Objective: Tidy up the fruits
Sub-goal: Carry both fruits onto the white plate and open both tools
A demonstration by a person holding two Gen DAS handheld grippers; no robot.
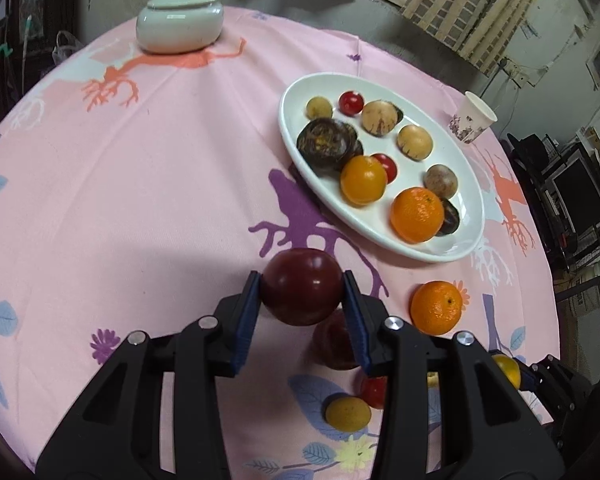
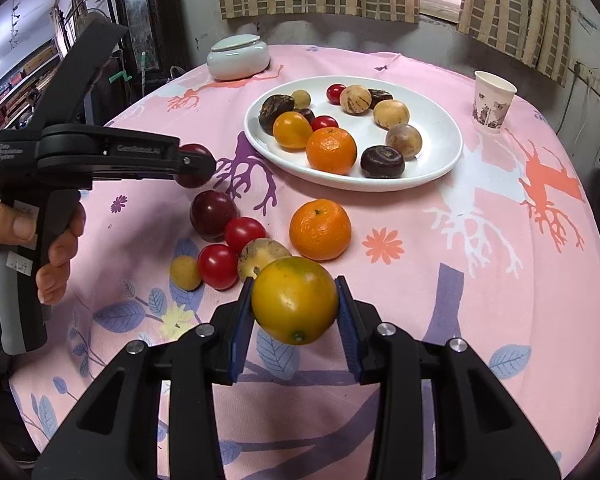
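Two tongs, plum (image 1: 301,286) btwn left (image 1: 302,292), orange (image 2: 295,300) btwn right (image 2: 296,308)

Left wrist view: second dark plum (image 1: 334,344) is mostly hidden behind the left gripper's right finger (image 1: 356,320), blurry too. Cherry tomato (image 1: 374,392) just below it is half covered. Right gripper (image 1: 540,376) cut off by frame edge, jaws not visible there.
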